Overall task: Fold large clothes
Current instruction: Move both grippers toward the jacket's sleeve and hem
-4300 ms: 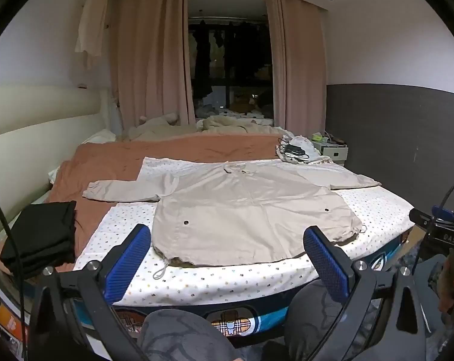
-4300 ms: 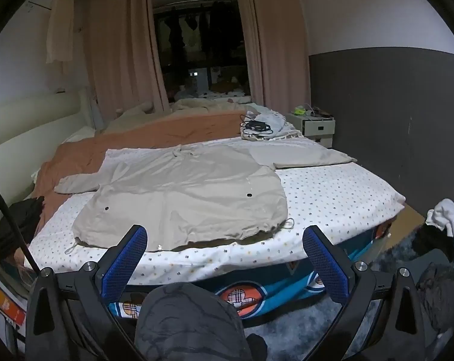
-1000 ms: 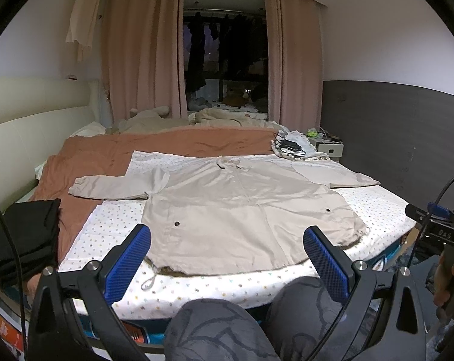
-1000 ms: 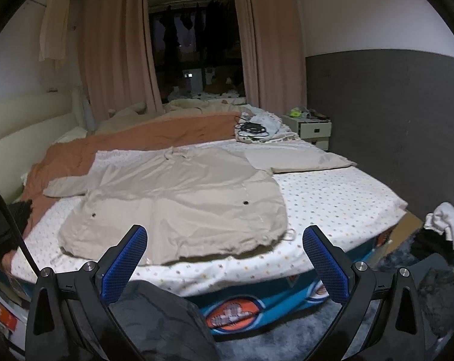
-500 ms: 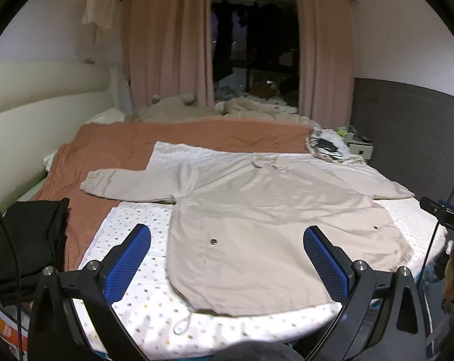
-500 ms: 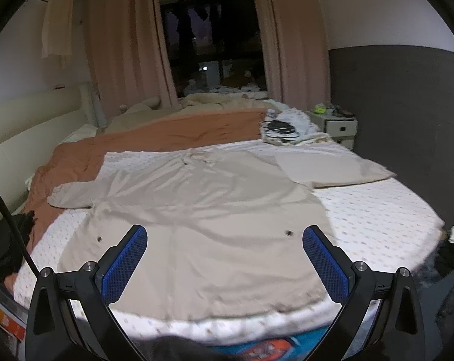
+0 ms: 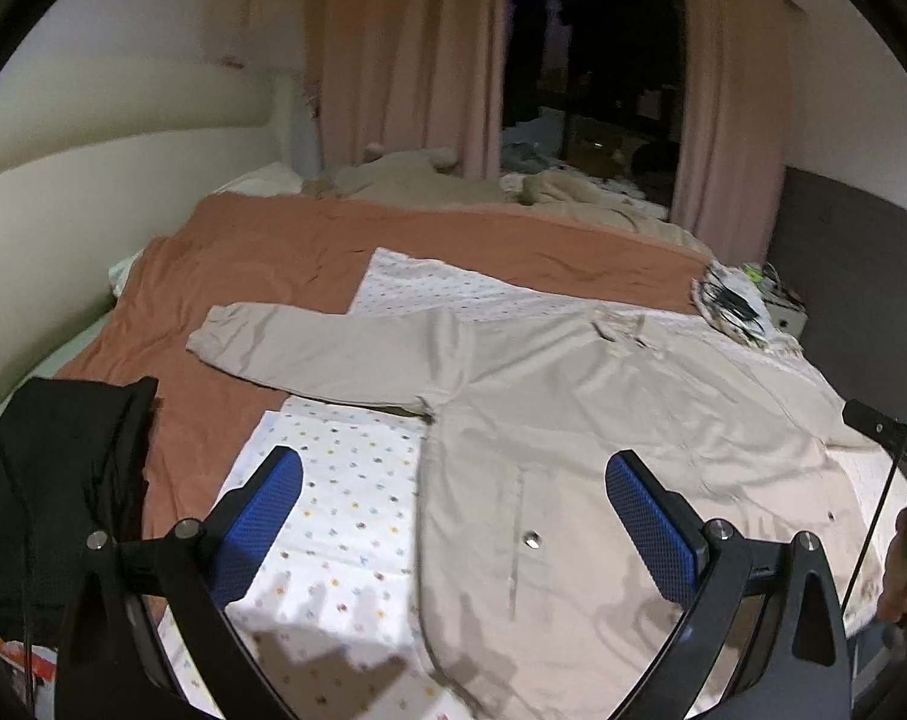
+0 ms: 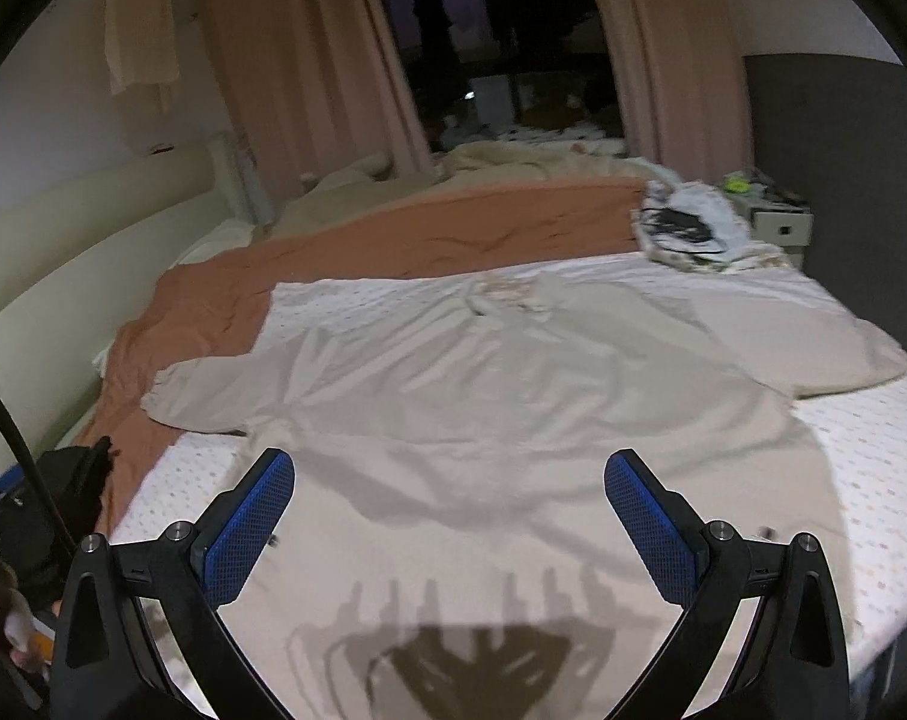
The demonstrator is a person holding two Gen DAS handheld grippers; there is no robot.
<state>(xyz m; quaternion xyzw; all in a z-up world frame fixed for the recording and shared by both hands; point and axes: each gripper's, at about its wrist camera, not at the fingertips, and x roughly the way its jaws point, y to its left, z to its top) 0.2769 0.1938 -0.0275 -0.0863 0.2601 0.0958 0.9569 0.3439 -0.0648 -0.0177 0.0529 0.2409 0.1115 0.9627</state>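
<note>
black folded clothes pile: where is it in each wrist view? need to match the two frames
Left wrist: black folded clothes at left edge, mid-height, on the orange blanket.
Right wrist: same pile small at lower-left edge, largely cut off.
Shared landmark: beige jacket's left sleeve, pointing toward the pile.

Two wrist fisheyes, low and close over the bed's near edge, facing the curtained window.
Both share the beige jacket: lower right in the left view, frame-centre in the right.
</note>
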